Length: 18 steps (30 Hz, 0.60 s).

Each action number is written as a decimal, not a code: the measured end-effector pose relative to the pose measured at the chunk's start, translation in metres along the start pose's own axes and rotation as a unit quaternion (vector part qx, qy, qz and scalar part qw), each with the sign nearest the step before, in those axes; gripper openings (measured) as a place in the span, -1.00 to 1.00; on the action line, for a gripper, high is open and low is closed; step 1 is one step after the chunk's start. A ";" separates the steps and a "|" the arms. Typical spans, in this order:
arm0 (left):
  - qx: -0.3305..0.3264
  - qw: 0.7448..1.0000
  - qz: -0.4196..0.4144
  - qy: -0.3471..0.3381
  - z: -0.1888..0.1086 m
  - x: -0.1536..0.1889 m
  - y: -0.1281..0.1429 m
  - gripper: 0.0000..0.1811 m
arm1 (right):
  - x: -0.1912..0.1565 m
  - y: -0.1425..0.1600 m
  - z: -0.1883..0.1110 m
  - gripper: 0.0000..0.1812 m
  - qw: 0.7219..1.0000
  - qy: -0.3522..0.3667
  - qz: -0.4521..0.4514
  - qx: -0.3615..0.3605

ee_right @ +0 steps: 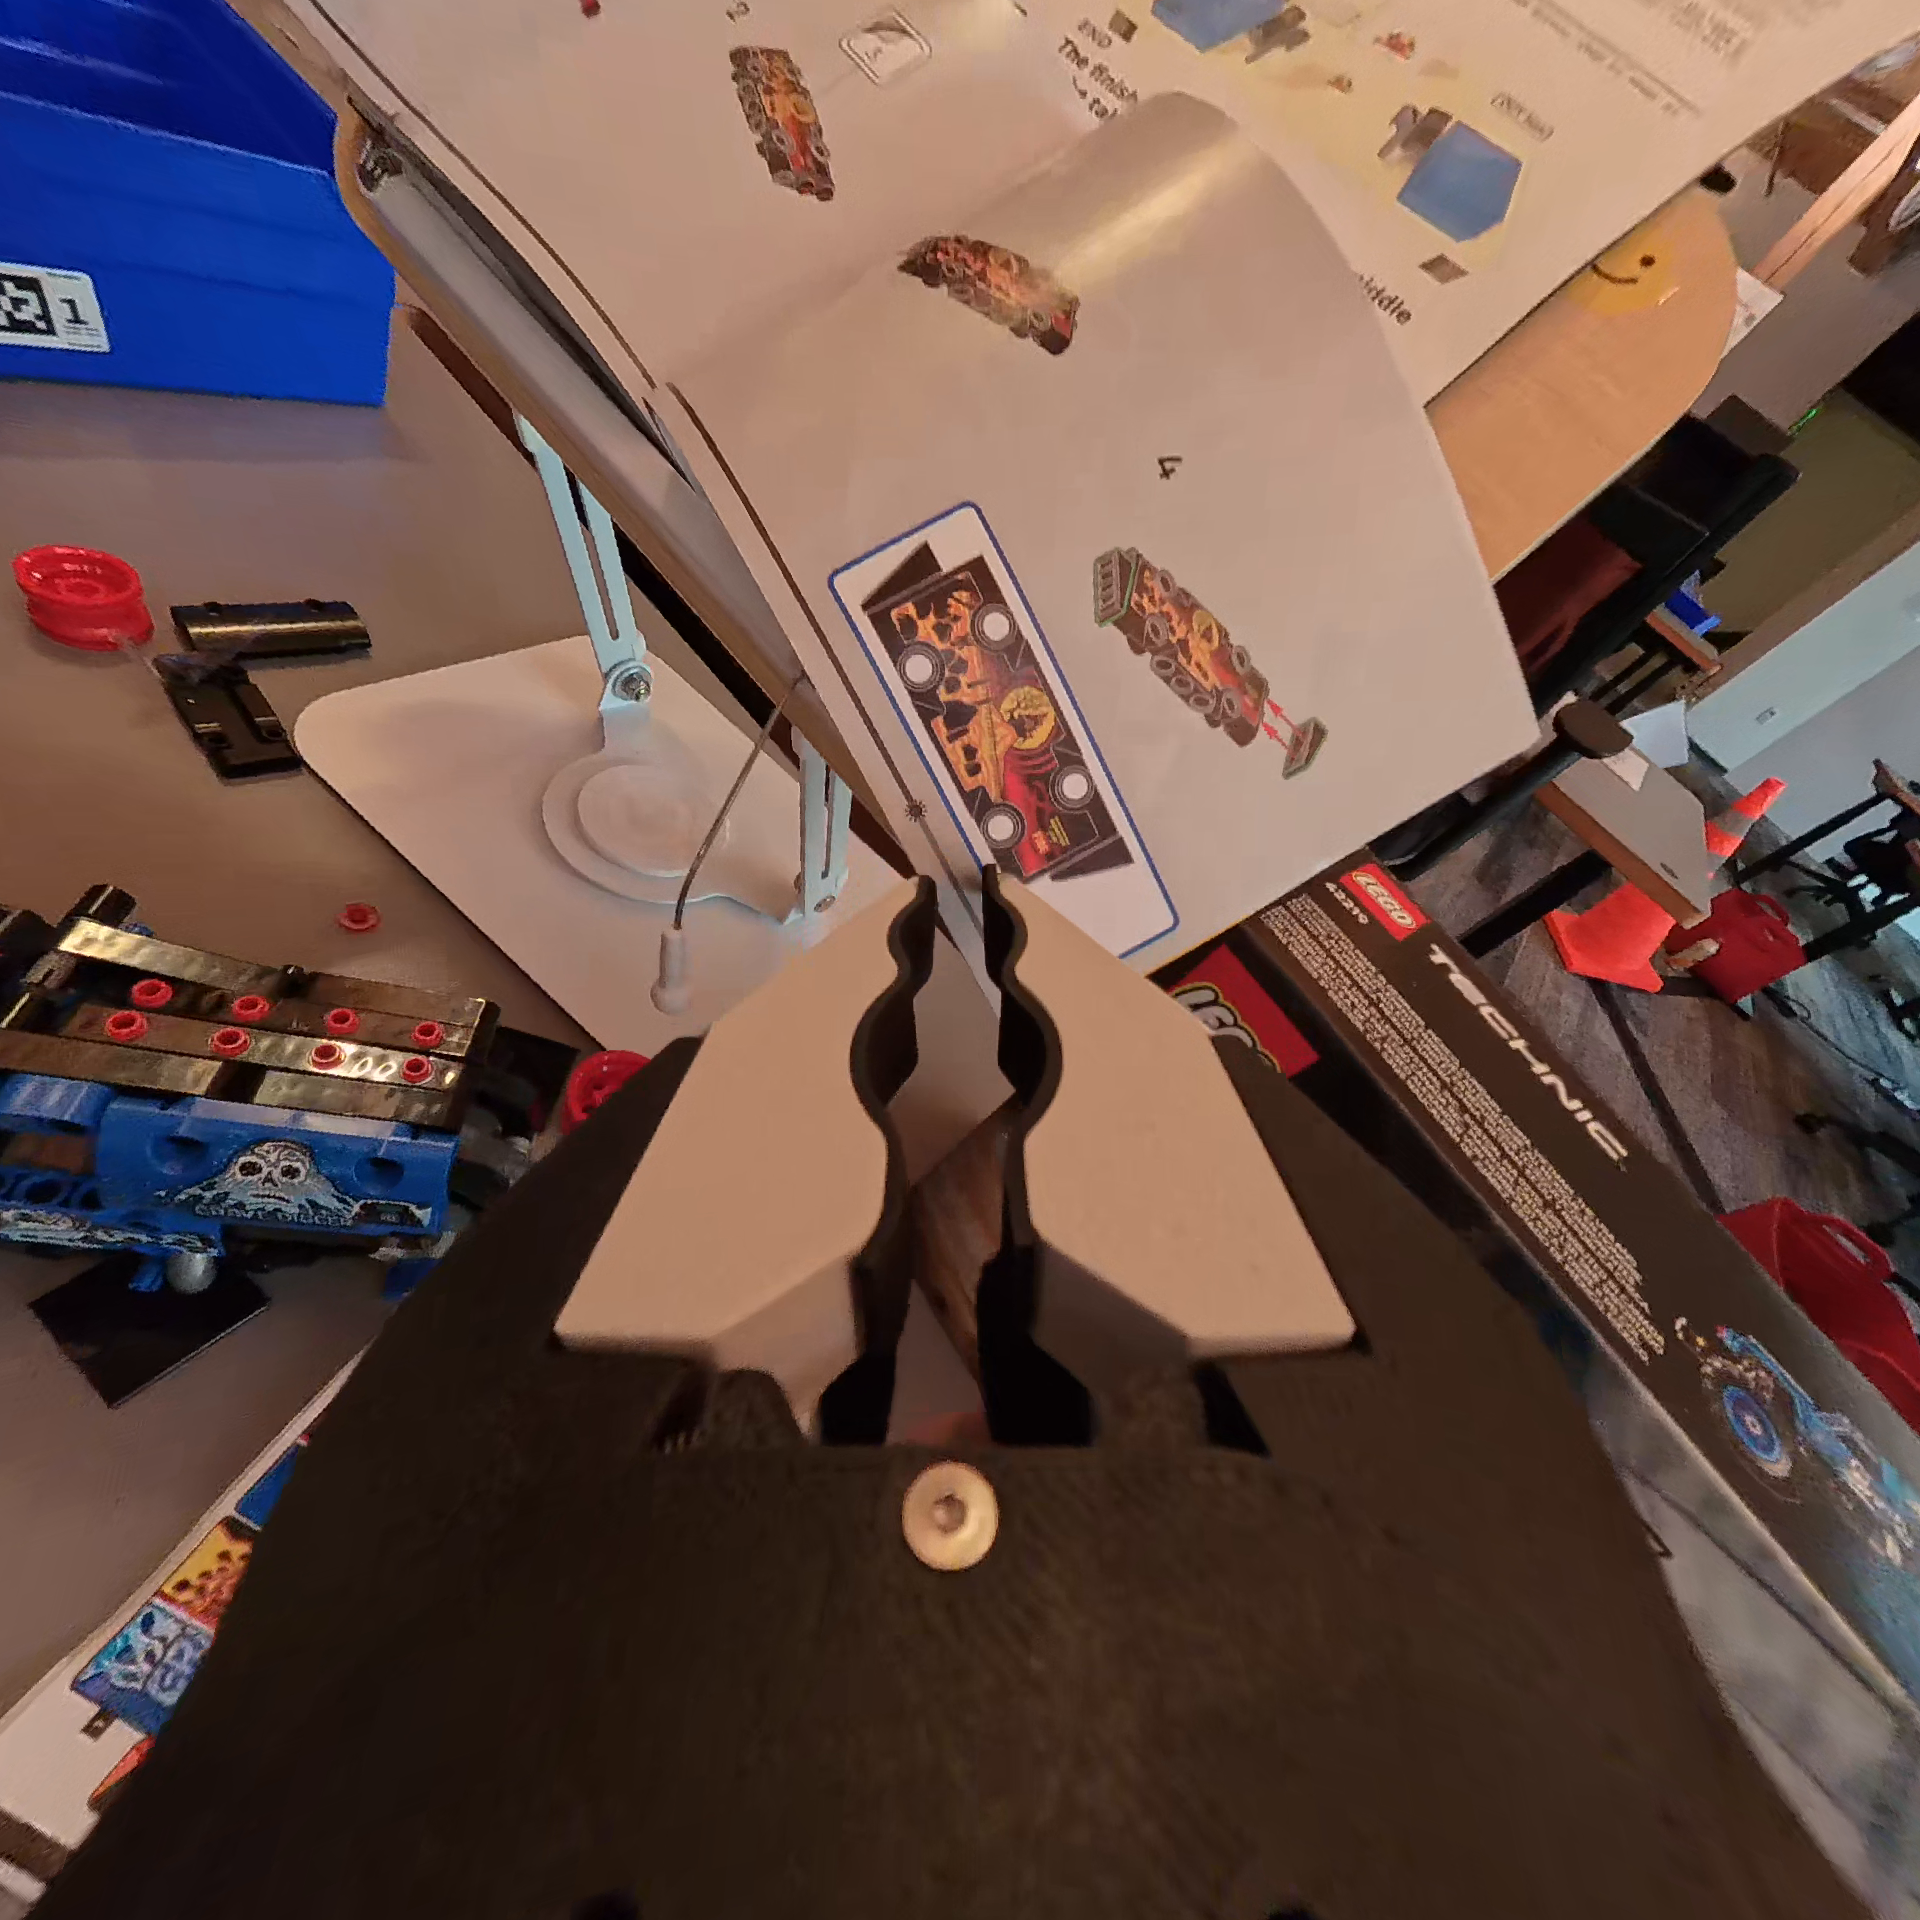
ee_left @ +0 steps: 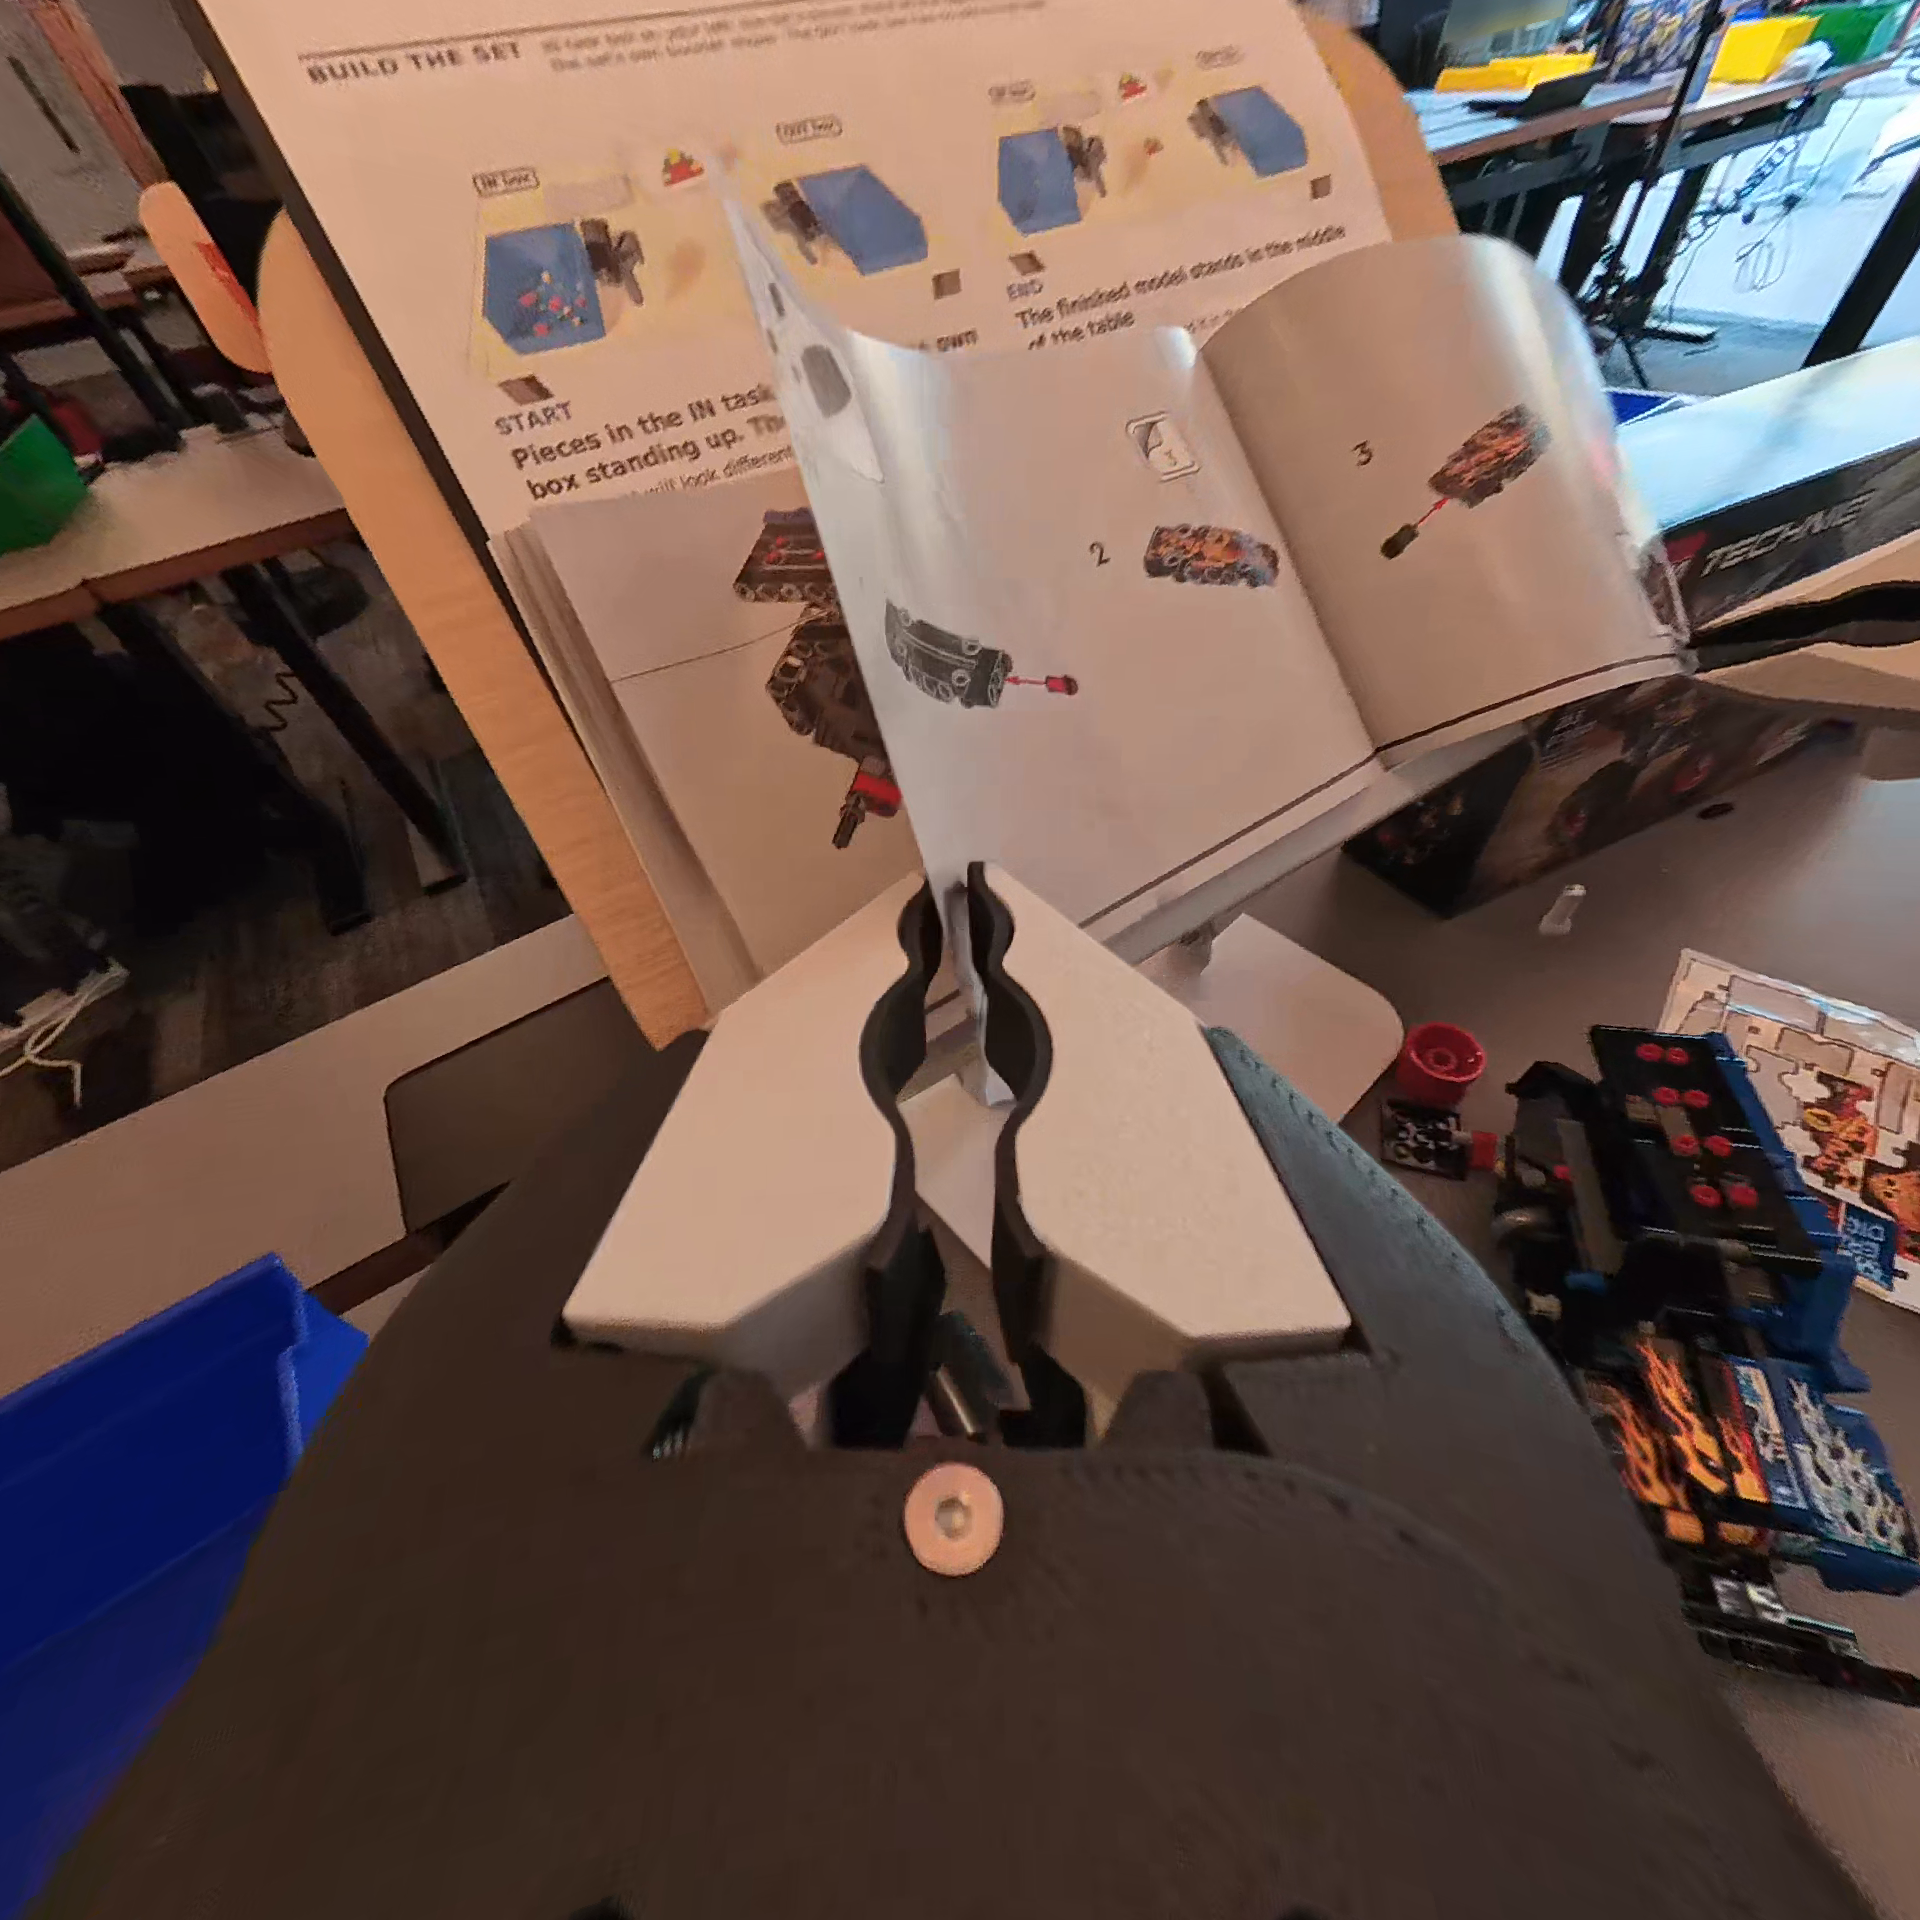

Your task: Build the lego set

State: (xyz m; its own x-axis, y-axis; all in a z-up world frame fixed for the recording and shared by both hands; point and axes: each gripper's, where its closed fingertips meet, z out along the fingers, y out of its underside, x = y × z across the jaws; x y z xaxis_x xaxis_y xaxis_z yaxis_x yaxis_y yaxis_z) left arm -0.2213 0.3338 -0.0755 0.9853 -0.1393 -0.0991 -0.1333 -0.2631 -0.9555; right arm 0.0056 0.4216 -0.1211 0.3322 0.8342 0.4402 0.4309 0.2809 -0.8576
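The open instruction booklet (ee_left: 1299, 582) rests on a white stand (ee_right: 436, 748). My left gripper (ee_left: 951, 894) is shut on the lower edge of one booklet page (ee_left: 987, 644), which stands up curled from between the fingertips. My right gripper (ee_right: 954, 896) is shut on the lower corner of another curled page (ee_right: 1143, 468) that shows a step picture. The partly built blue and black lego model (ee_left: 1704, 1226) lies on the table right of the stand; it also shows in the right wrist view (ee_right: 260, 1039) at the left.
A red wheel hub (ee_right: 83, 597) and black pieces (ee_right: 270, 625) lie beside the stand base. A blue bin (ee_left: 125, 1538) is at the left. The lego box (ee_right: 1507, 1143) lies right of the stand. A sticker sheet (ee_left: 1797, 1060) lies under the model. A poster board (ee_left: 727, 208) stands behind the booklet. To reach the red wheel hub (ee_right: 83, 597) in a straight line is about 20 cm for my left fingers, about 35 cm for my right.
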 end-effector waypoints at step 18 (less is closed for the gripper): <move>-0.146 0.976 0.163 0.026 -0.046 0.048 0.013 -0.63 | 0.027 -0.020 -0.031 -0.82 0.999 0.009 0.019 0.030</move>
State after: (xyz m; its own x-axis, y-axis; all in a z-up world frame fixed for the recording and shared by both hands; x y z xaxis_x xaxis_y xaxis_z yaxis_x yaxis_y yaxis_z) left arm -0.1807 0.2797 -0.0799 0.8800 -0.3068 -0.3625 -0.4703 -0.4559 -0.7557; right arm 0.0317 0.4238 -0.0835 0.3624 0.8362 0.4115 0.3667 0.2780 -0.8878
